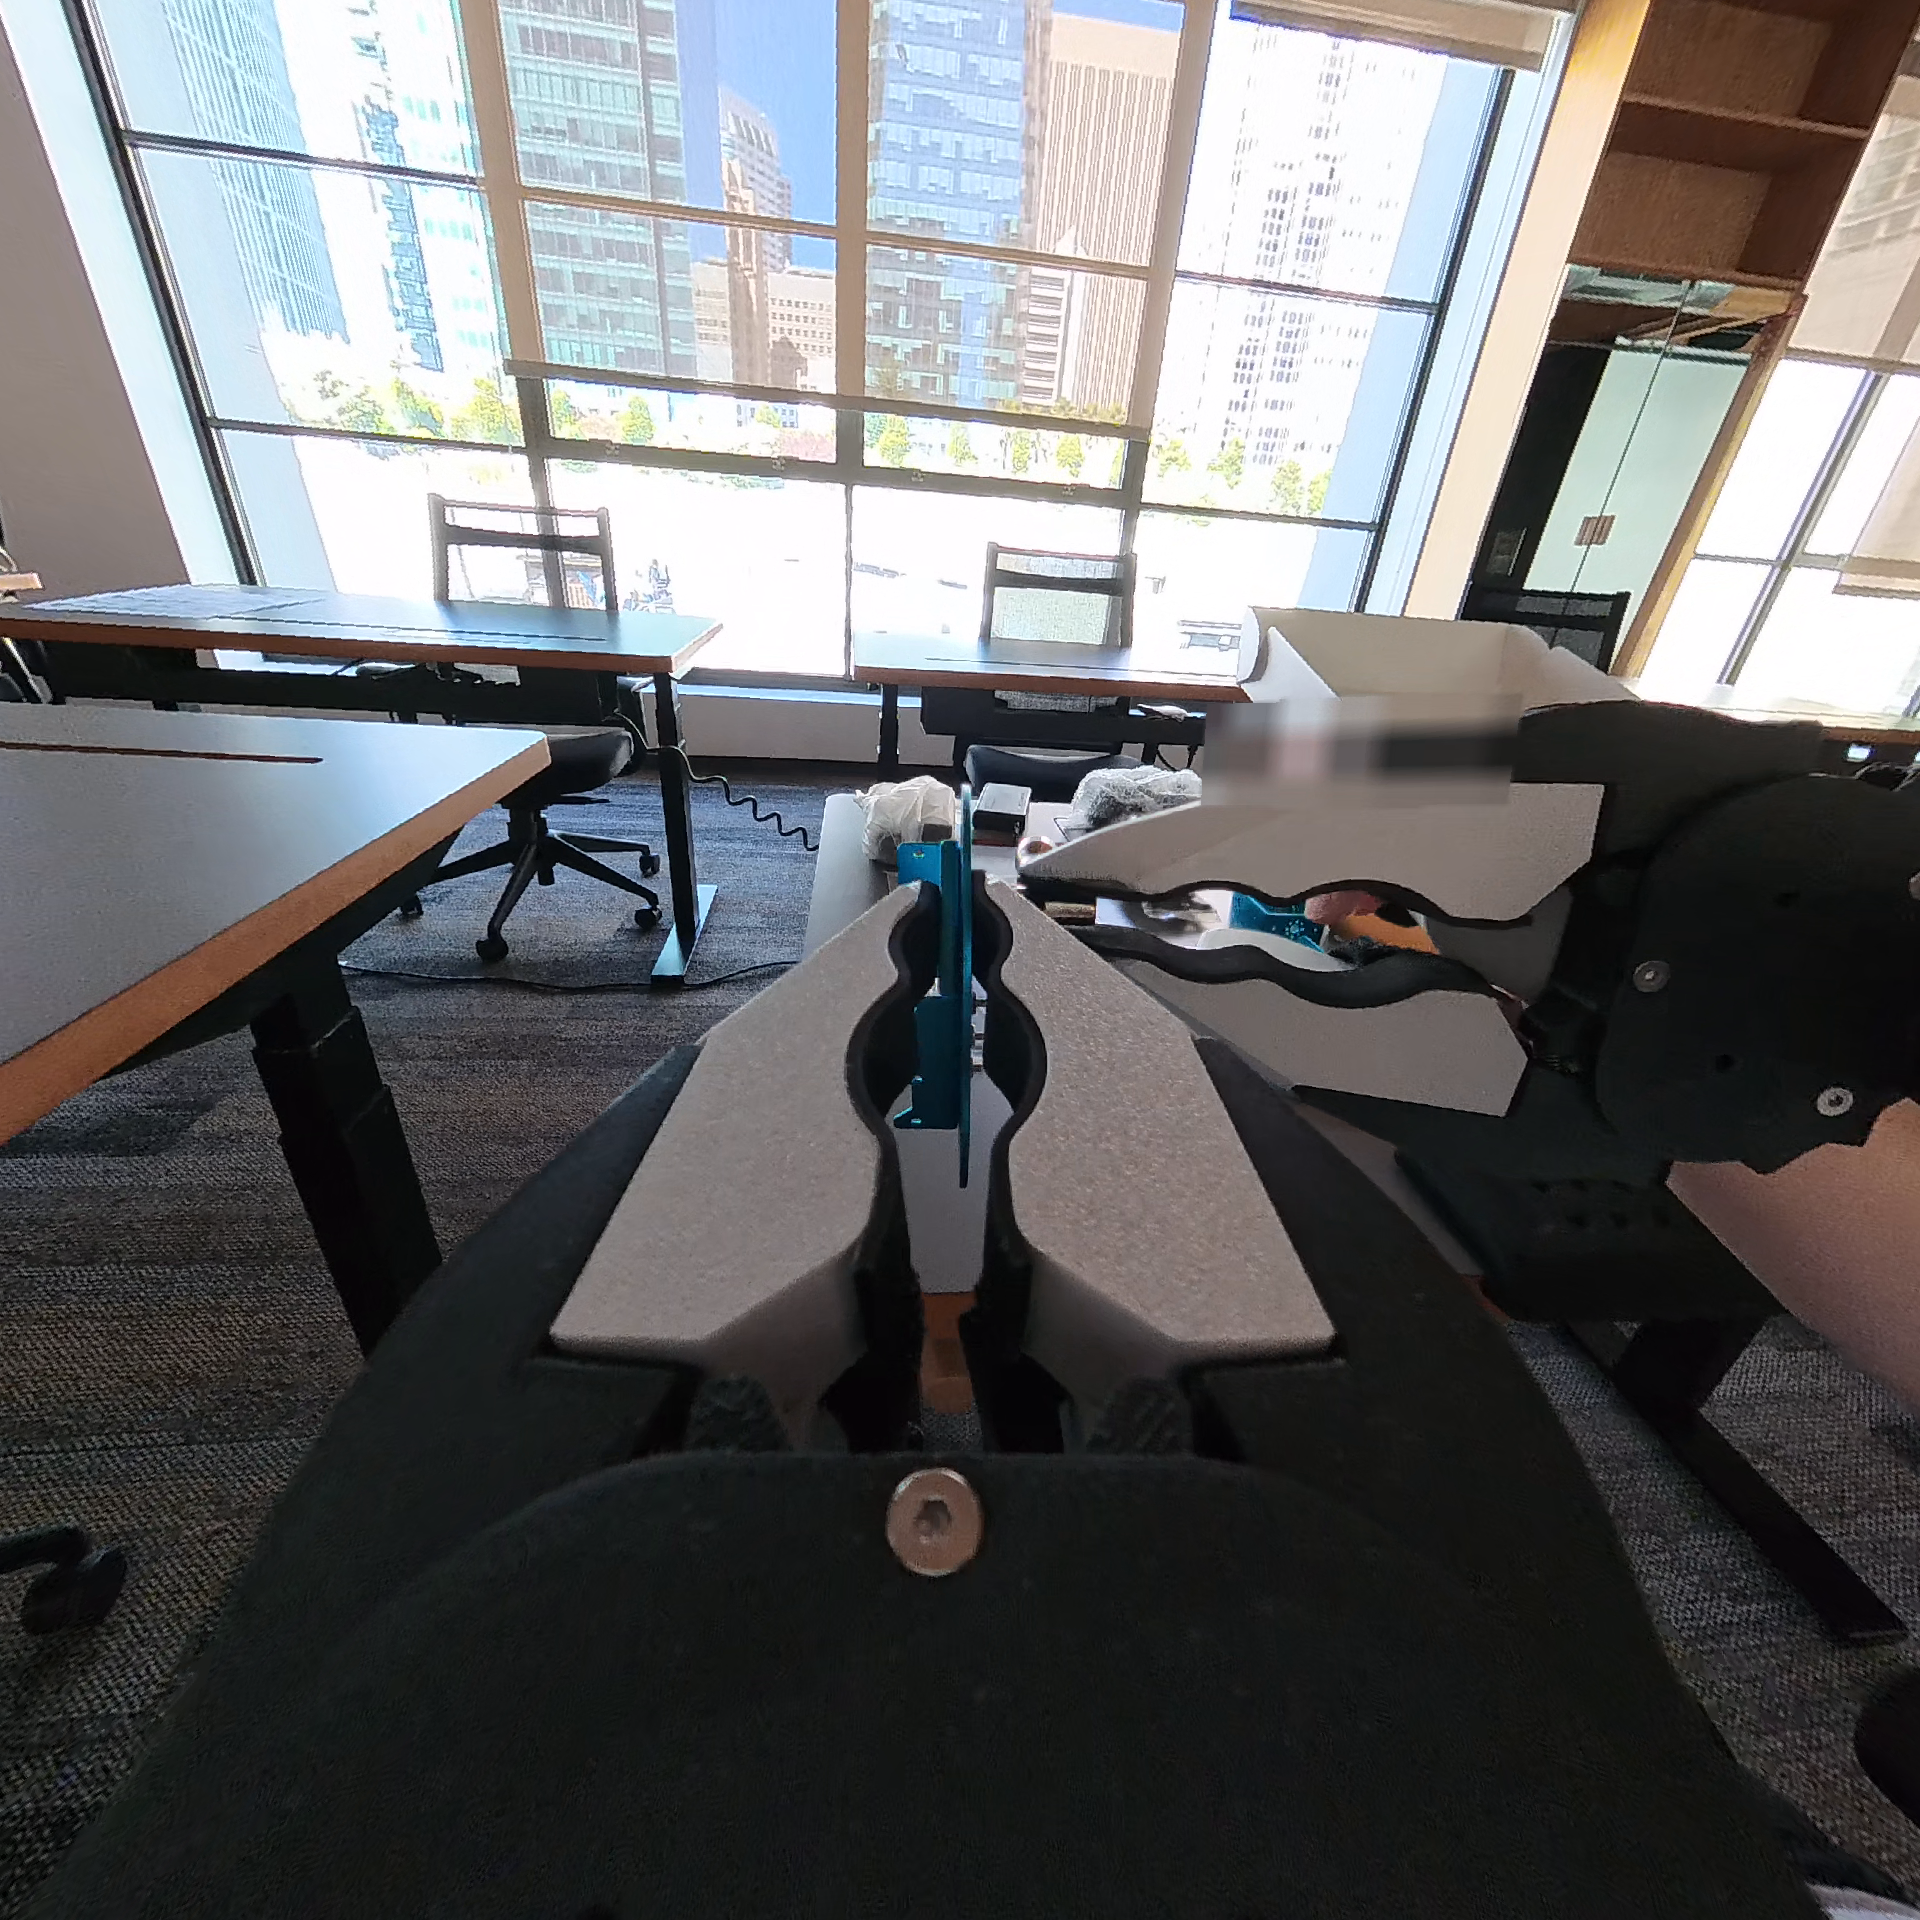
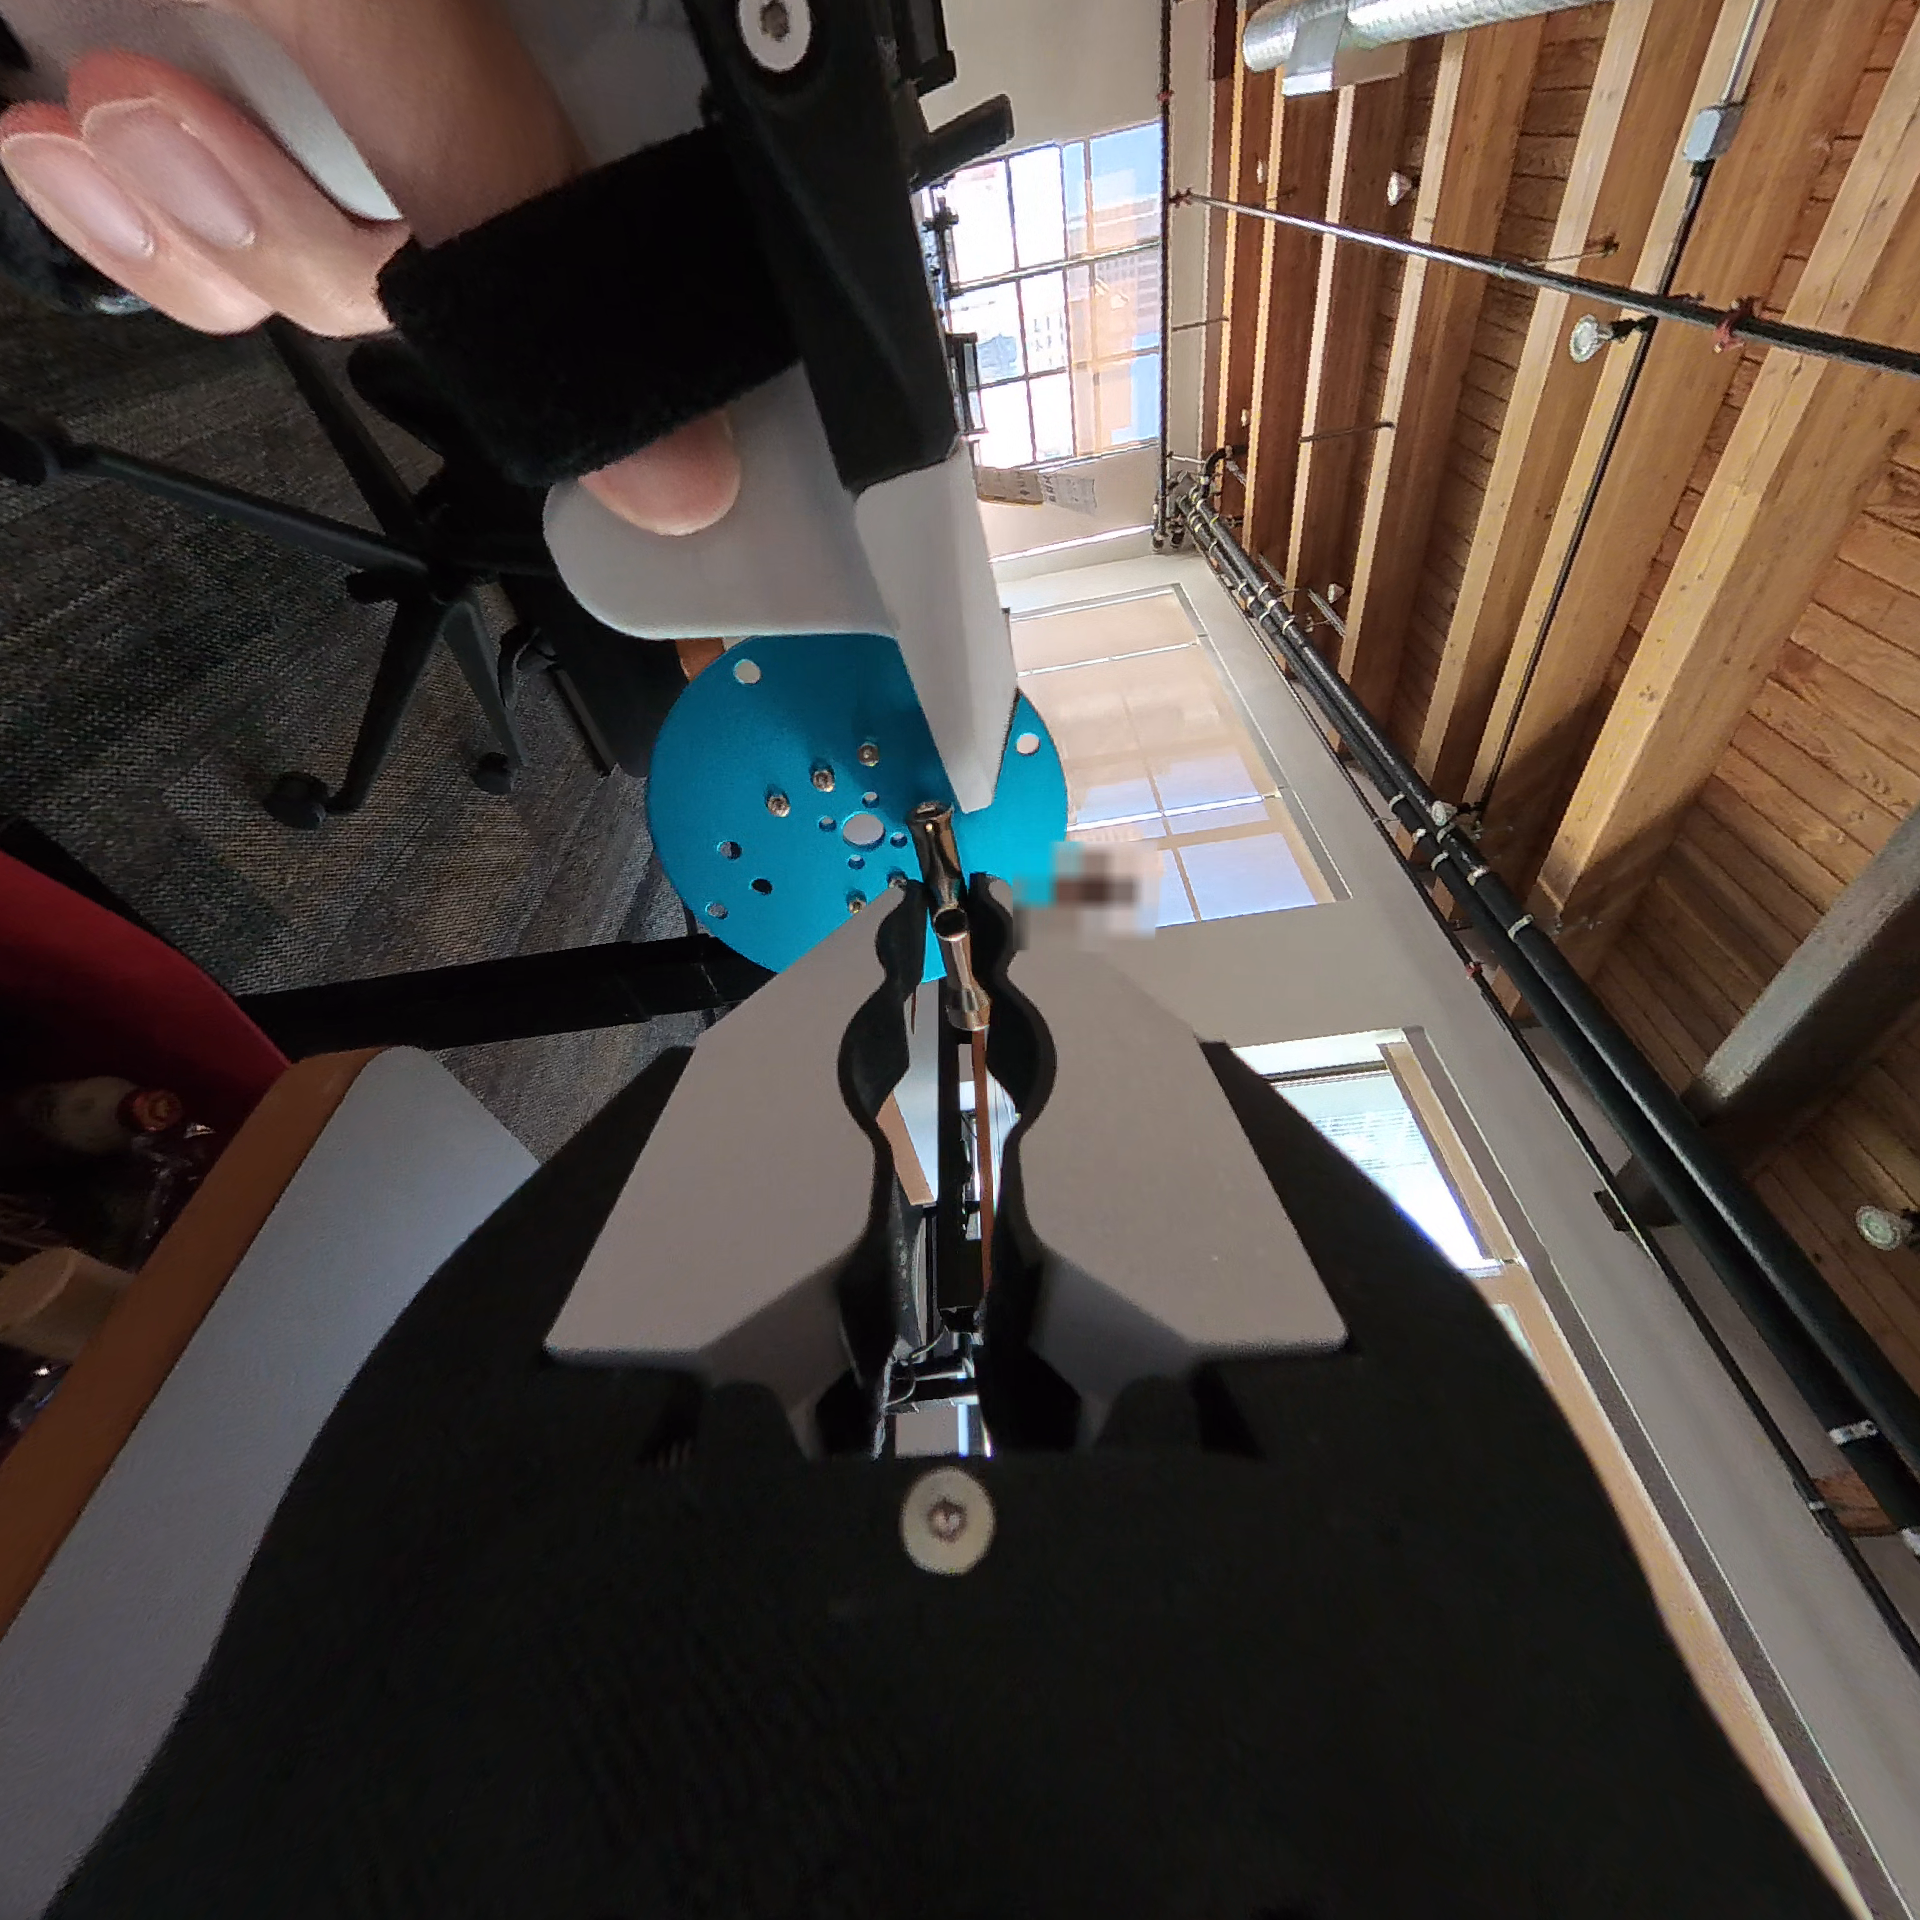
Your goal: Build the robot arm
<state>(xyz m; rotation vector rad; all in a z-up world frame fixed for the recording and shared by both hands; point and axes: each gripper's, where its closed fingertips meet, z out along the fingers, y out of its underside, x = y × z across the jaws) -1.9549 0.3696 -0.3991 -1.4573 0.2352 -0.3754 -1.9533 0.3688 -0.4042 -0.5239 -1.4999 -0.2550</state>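
My left gripper [image 1: 951, 899] is shut on a blue round metal plate [image 1: 962, 997] with a bracket, seen edge-on and held upright in the air. In the right wrist view the plate [image 2: 790, 810] shows its face with several holes and screws, and a white finger [image 2: 956, 665] of the left gripper lies across it. My right gripper [image 2: 945, 906] is shut on a small silver socket driver [image 2: 948, 914]. The driver's tip touches the plate near its centre hole. The right gripper also shows in the left wrist view [image 1: 1055, 899], reaching in from the right. A person's hand [image 2: 156, 187] grips the left tool.
A work table [image 1: 842, 883] ahead holds a white open box [image 1: 1382, 665], plastic bags and small parts. Dark desks [image 1: 208, 831] and office chairs [image 1: 561, 821] stand on grey carpet before large windows. A red object [image 2: 104, 997] sits beside the near table edge [image 2: 312, 1247]. Left and right tips are no more than a few centimetres apart.
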